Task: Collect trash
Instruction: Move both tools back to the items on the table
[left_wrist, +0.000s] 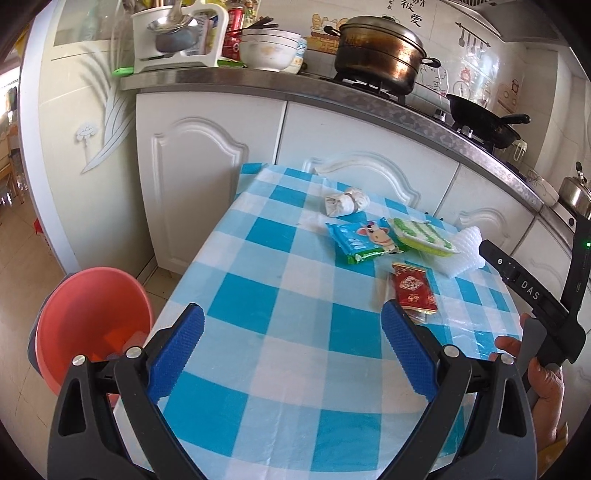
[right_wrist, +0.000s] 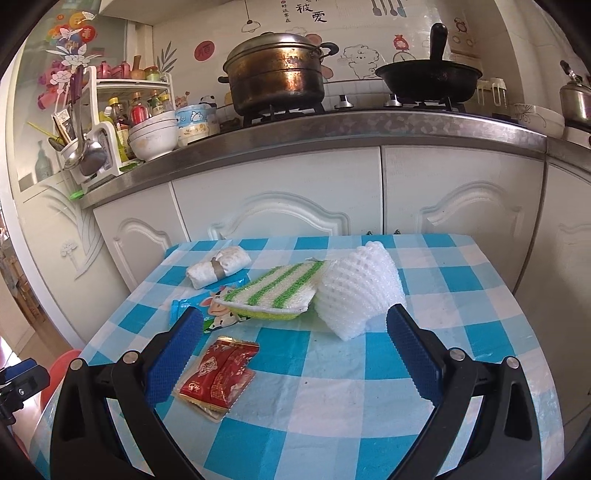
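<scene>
Nearest in, the left gripper (left_wrist: 291, 334) hangs over the checked tablecloth (left_wrist: 280, 288) with its blue pads spread wide and nothing between them; the right gripper (right_wrist: 295, 339) is equally released, jaws apart, empty. Five bits of trash lie on the table. The red wrapper (right_wrist: 218, 373) sits closest, just inside the right gripper's left pad, with a paler layer peeking from under its near edge that is hard to make out; in the left wrist view that same wrapper's lower end is cut off by the left gripper's right finger. Behind it, the blue cow-print packet (right_wrist: 216, 312) is partly hidden by the right gripper's left fingertip and by the green-striped sponge (right_wrist: 275, 291) lying over it; the white foam net (right_wrist: 356, 291) touches the sponge's right side; farther back, apart from the rest, lies one taped white bundle (right_wrist: 218, 267). Off the table's left edge stands a pink bin (left_wrist: 94, 325); its contents are unclear. A hand (left_wrist: 543, 380) shows at the right, mostly cut off. Beyond, white cabinets, then the counter: one lidded steamer pot (right_wrist: 275, 72), one black wok (right_wrist: 428, 79), stacked bowls (right_wrist: 153, 134).
</scene>
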